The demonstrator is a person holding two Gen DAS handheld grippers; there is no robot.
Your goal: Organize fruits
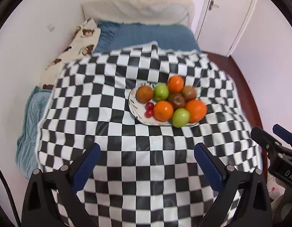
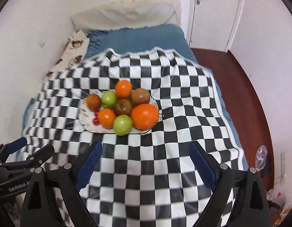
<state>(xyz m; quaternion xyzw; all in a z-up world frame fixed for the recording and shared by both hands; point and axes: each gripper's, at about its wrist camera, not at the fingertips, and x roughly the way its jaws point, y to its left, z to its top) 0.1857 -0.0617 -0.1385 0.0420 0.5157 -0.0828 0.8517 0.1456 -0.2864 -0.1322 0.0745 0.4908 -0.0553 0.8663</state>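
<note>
Nearest, left gripper point(image 1: 146, 151) spread wide, blue pads point(image 1: 87, 165) well apart, nothing between them, hovering above the checkered cloth point(image 1: 108, 98). Right gripper point(image 2: 146, 149) likewise gaping and empty over the same cloth, its own pads point(image 2: 90, 163) far apart. Each visible at the edge of the other's view: right one low at the right of the left wrist view, left one low at the left of the right wrist view.

Farther on, resting on the cloth, a white patterned plate point(image 1: 133, 105) piled with fruit: three oranges point(image 1: 163, 110), two green apples point(image 1: 181, 117), brownish-red apples point(image 1: 145, 94), all crowded and touching, plus small red cherries point(image 1: 149, 109) at the plate's left side. Well apart from both grippers.

Beyond, blue bedding point(image 1: 146, 36) with a printed pillow point(image 1: 79, 43) along the left wall, then a white headboard point(image 1: 138, 9). At the far right, a white door point(image 2: 216, 9) and dark red floor point(image 2: 231, 71).
</note>
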